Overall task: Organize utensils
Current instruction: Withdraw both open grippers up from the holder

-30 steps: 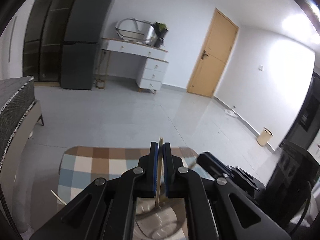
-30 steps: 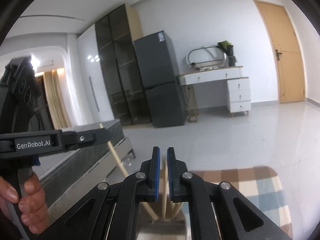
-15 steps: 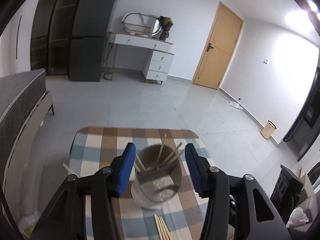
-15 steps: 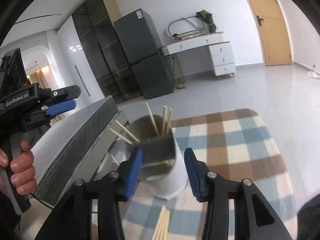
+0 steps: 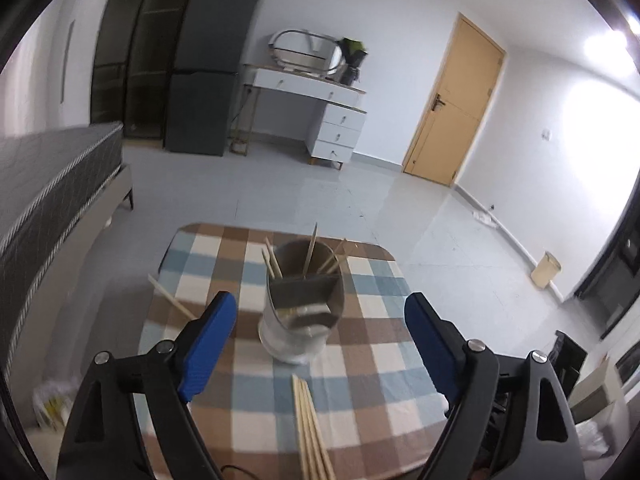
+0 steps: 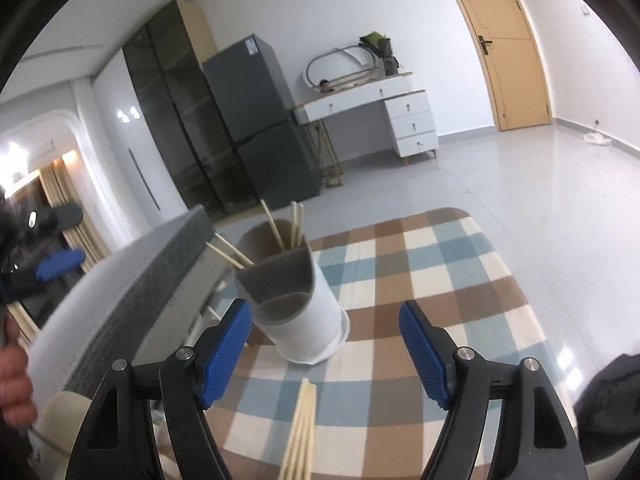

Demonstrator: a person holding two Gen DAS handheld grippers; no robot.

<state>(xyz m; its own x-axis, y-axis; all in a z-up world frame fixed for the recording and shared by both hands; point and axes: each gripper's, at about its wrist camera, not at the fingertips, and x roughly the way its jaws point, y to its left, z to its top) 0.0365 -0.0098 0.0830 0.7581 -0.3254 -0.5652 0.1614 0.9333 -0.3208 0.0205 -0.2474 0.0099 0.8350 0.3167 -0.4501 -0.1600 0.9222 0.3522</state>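
Wooden chopsticks [image 5: 310,428] lie loose on checked tabletop [image 5: 372,360] before white cylindrical holder [image 6: 304,312] with sticks inside; left claw [image 5: 316,344] and right claw [image 6: 324,344] opening, empty; next likely: grasp loose bundle.

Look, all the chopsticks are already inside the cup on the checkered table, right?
Not all. Some chopsticks stand in the cup on the checkered table, but a bundle lies flat in front of it, as both wrist views show.
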